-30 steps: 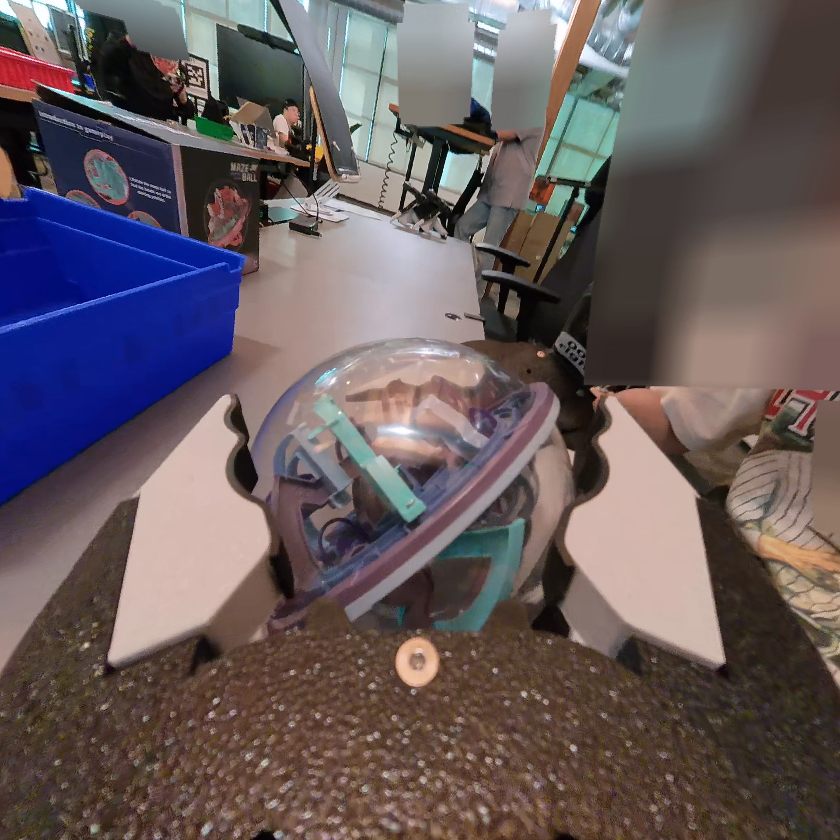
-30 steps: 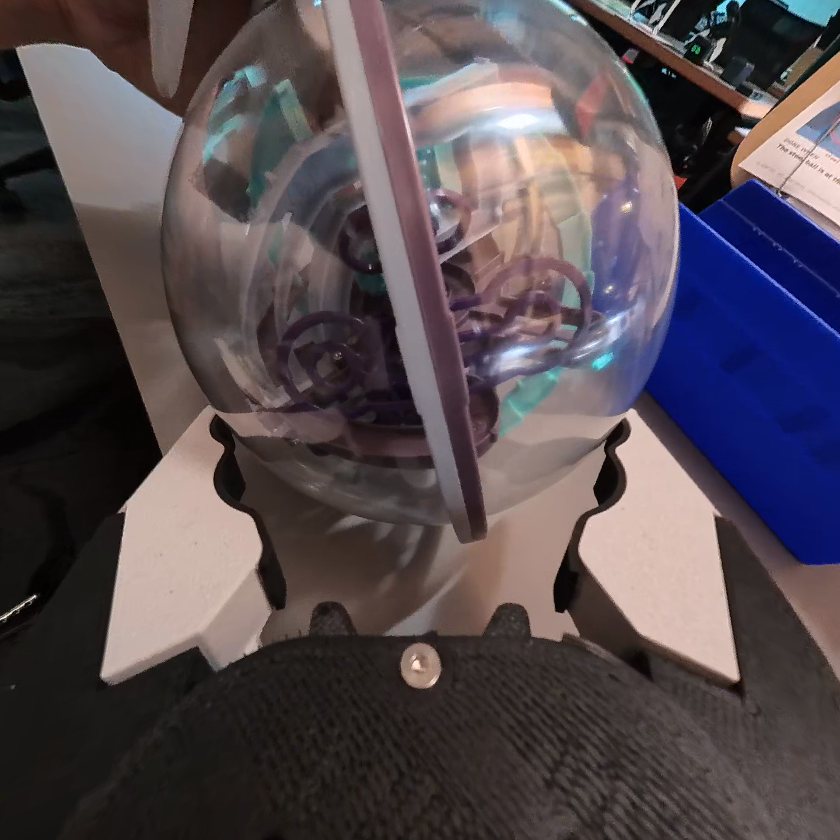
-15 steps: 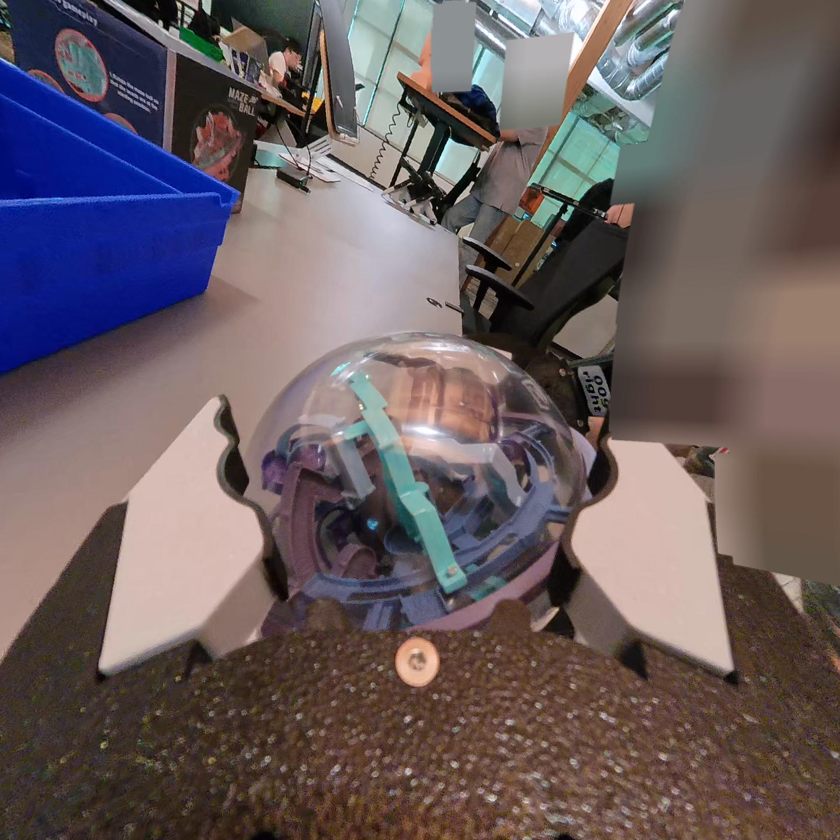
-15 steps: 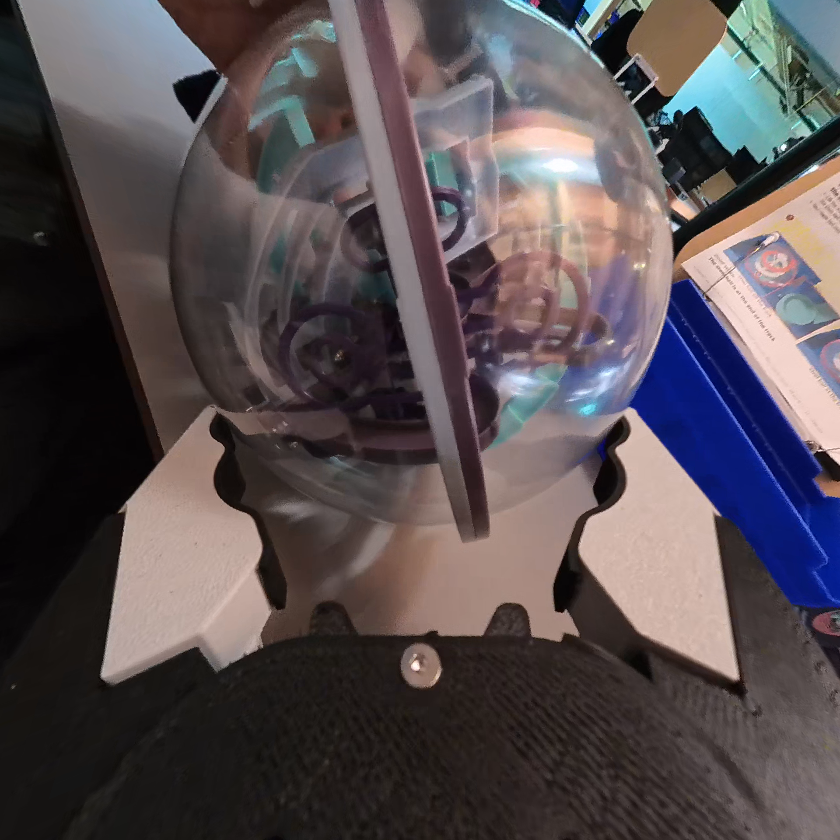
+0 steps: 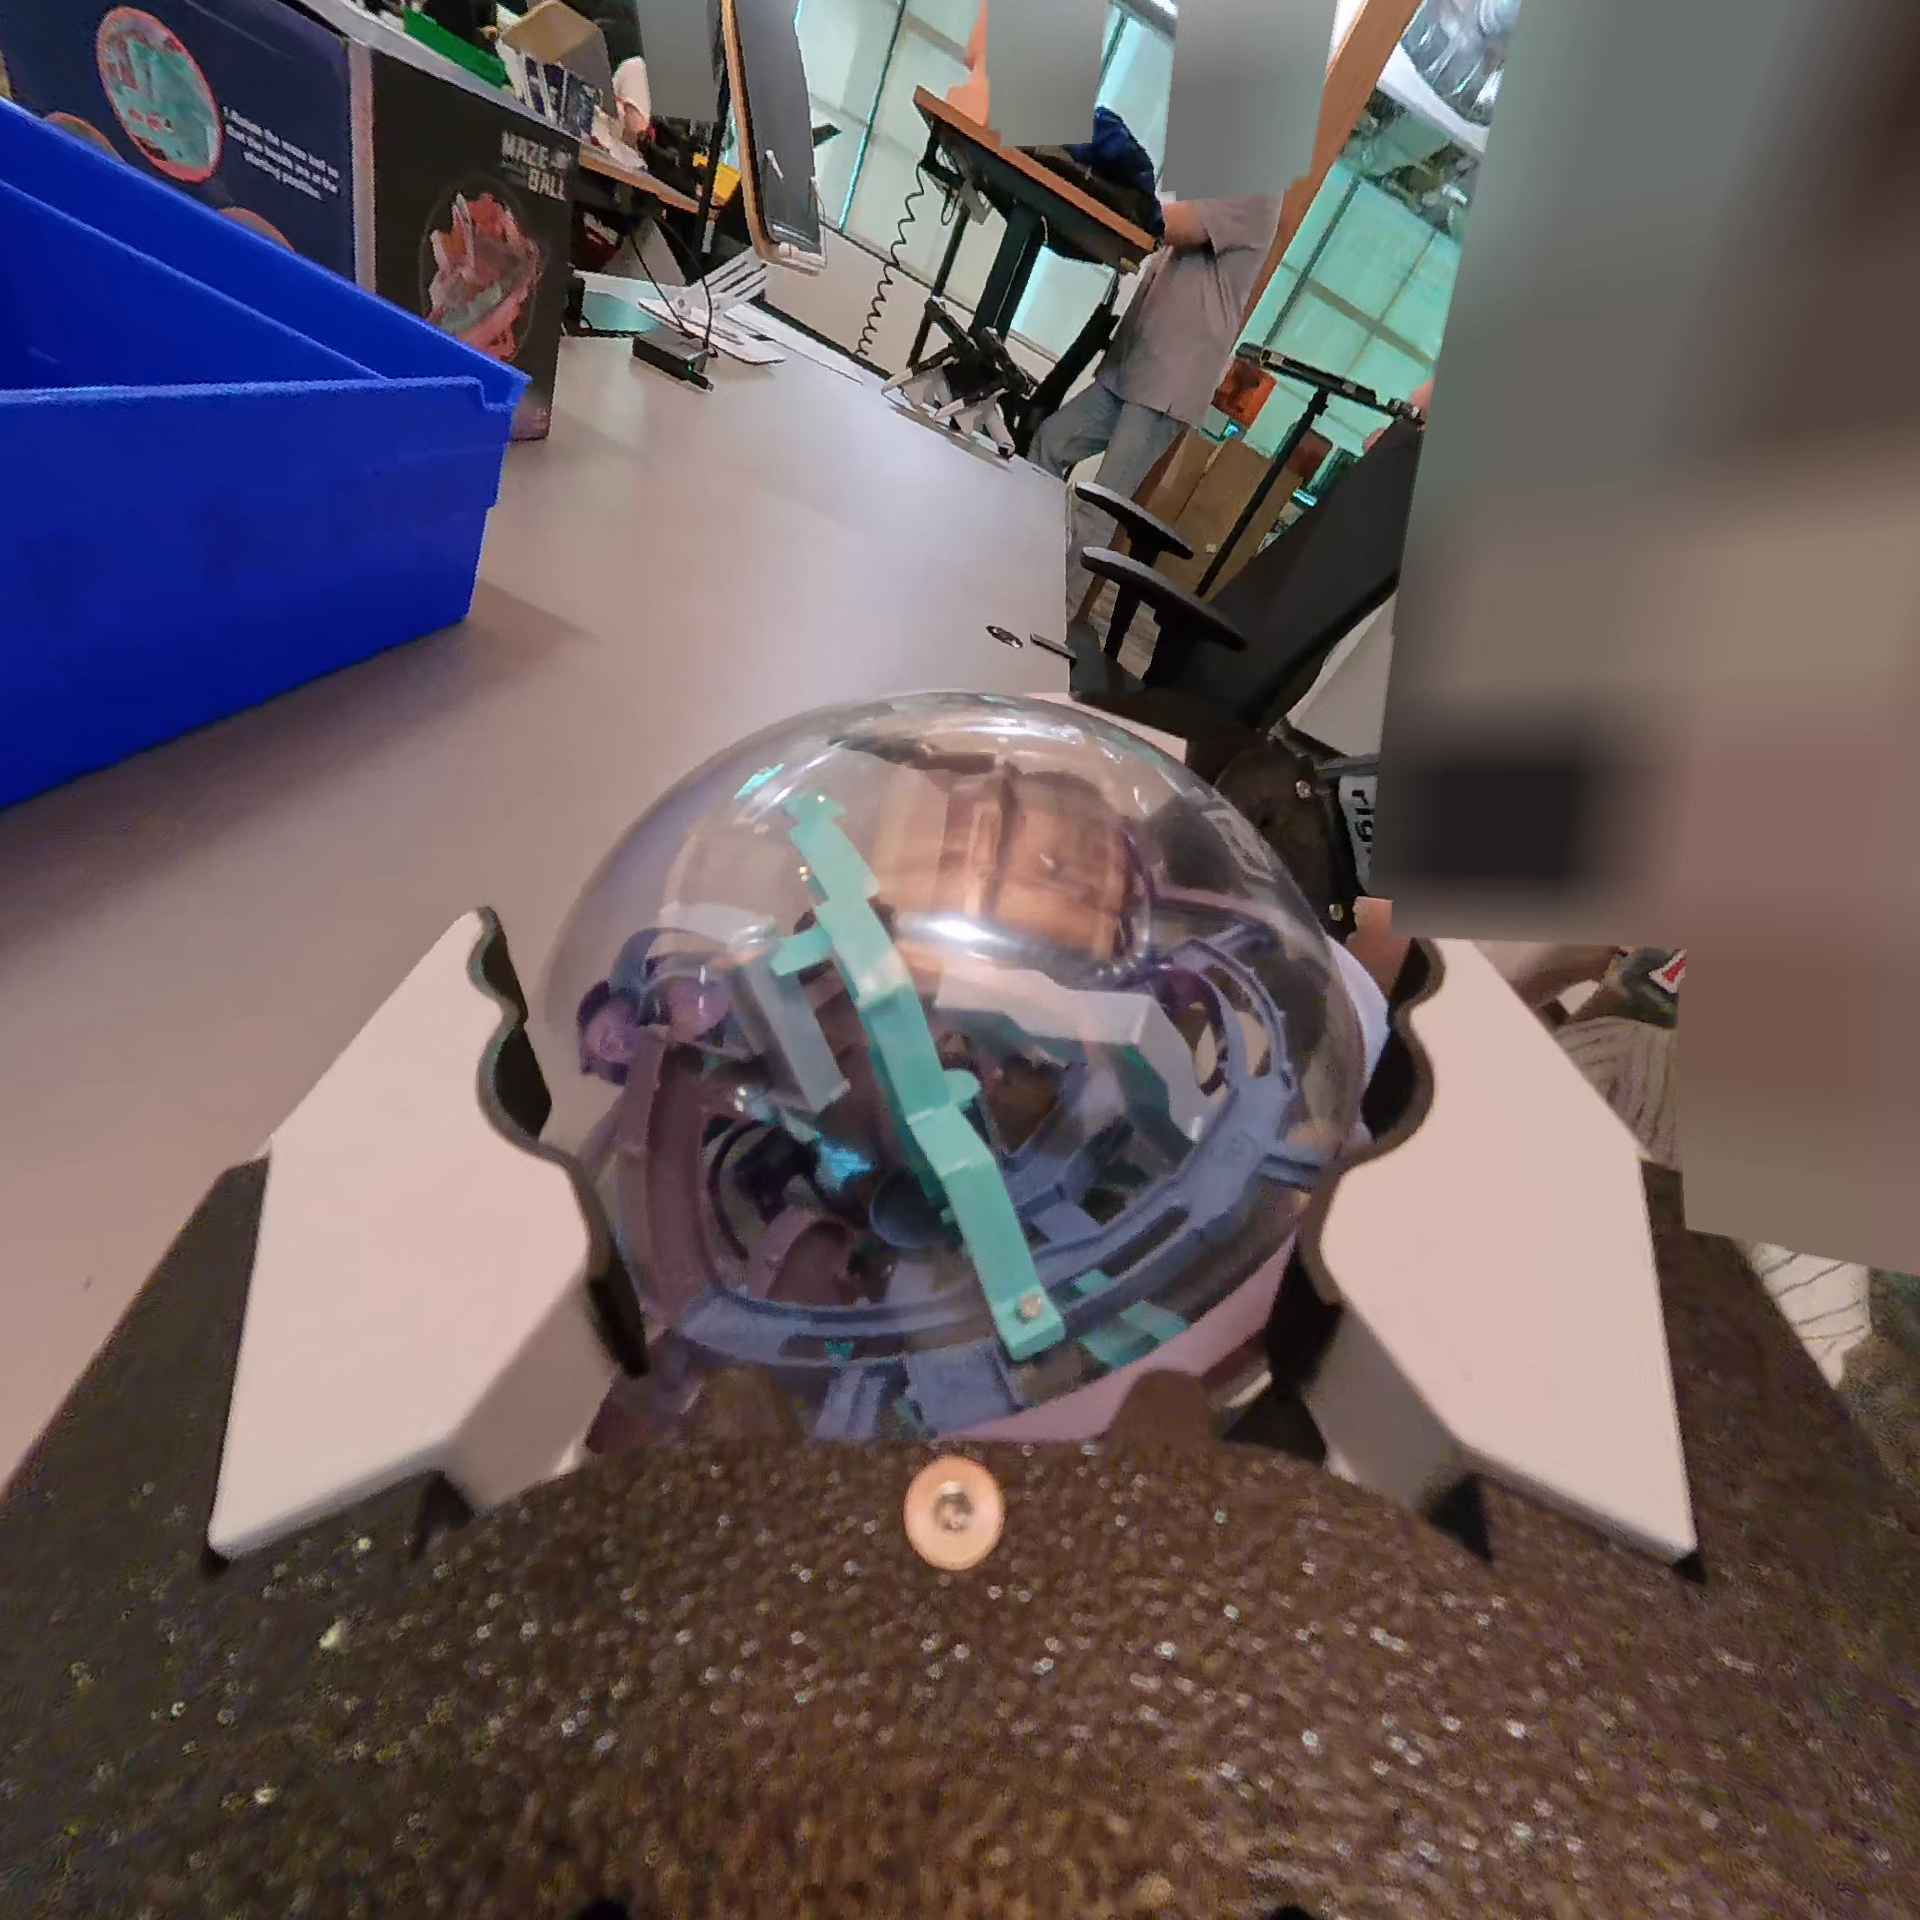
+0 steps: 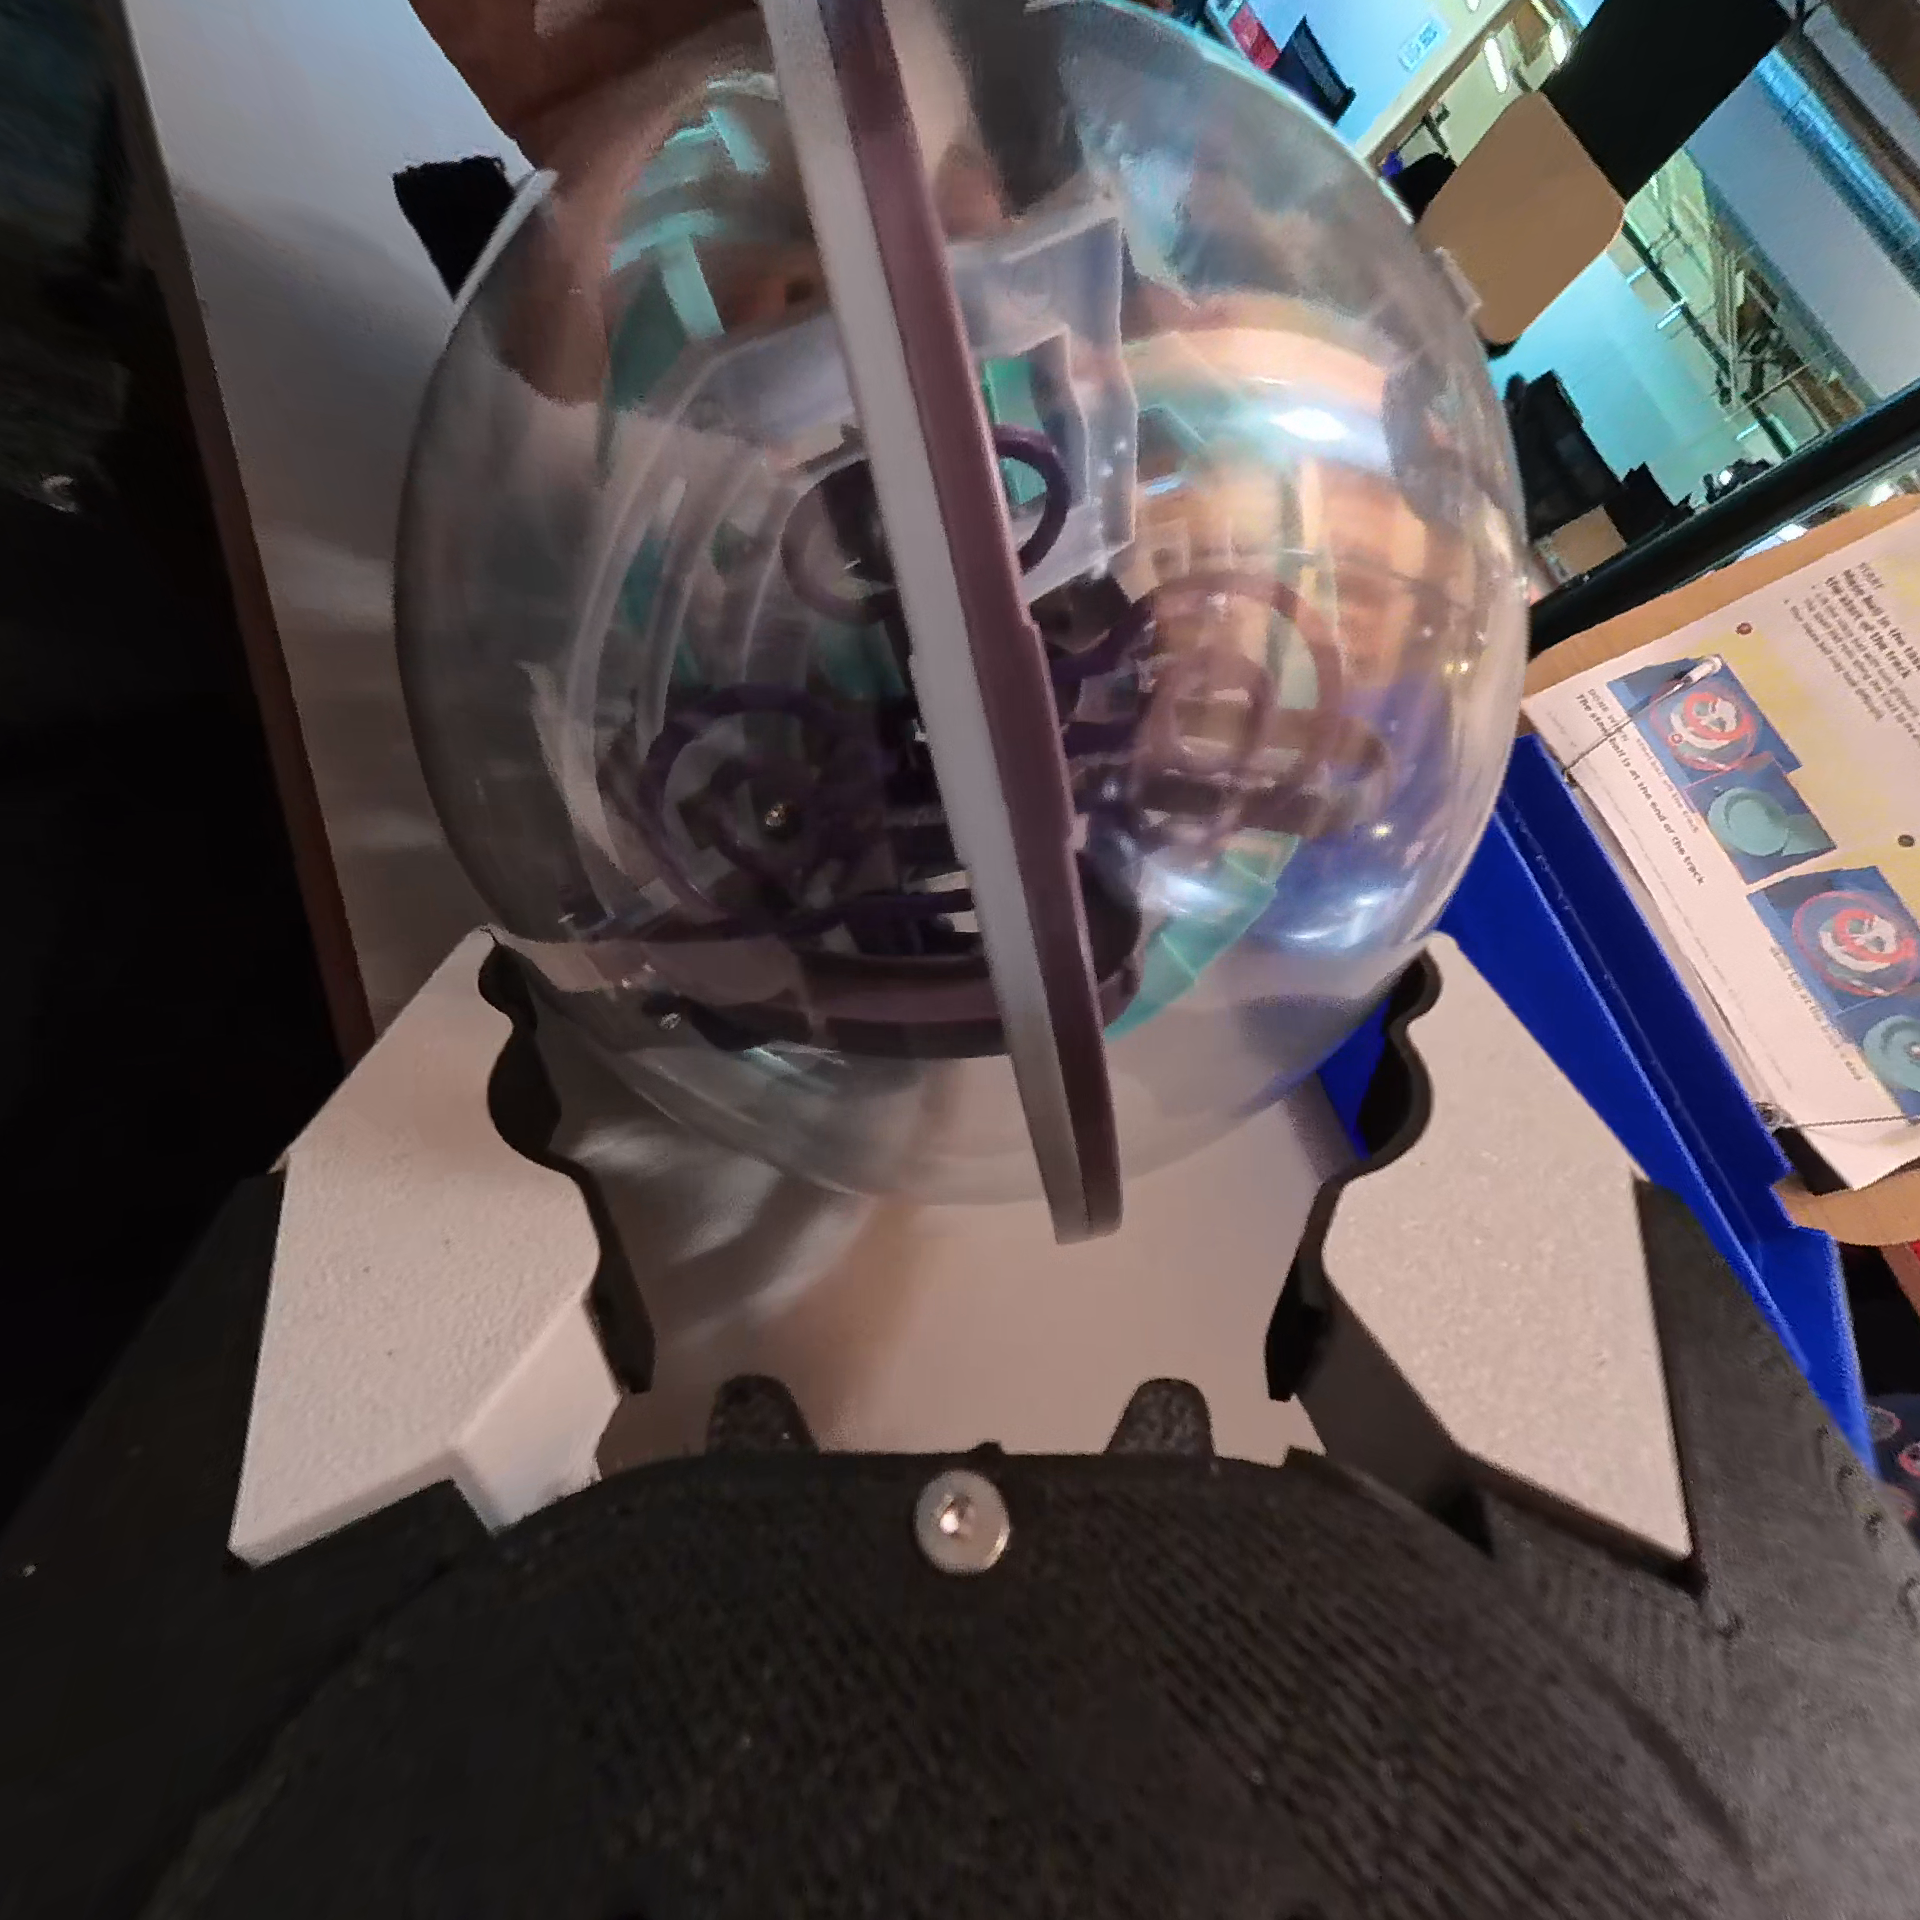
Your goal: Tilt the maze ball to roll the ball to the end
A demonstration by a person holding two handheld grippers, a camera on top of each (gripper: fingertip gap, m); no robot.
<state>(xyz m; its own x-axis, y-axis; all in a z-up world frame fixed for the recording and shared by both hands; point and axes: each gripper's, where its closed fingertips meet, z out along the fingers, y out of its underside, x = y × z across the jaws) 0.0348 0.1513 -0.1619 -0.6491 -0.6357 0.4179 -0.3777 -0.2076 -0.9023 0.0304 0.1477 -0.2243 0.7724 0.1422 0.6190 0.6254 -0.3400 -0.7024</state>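
The maze ball (image 5: 951,1039) sits between the two grippers above the grey bench (image 5: 727,582), near its right edge, with the blue bin (image 5: 208,499) off to the far left. The left gripper (image 5: 951,1039) is spread wide around the clear sphere, both notched fingers (image 5: 499,1081) pressed against its sides. The right gripper (image 6: 951,1049) is just as wide and cradles the sphere from the opposite side, its black pads touching the curve low on each flank.

Over the last second the sphere has rolled in the left gripper's view: the purple seam band that crossed it diagonally has dropped almost out of sight at the near bottom, and the teal track (image 5: 914,1091) now runs upright across the dome. In the right view the seam (image 6: 966,644) stays near vertical, so the turn was about that axis. A small steel ball (image 6: 774,816) shows among the purple loops, seemingly unmoved; I judge more tilting is needed before it travels on
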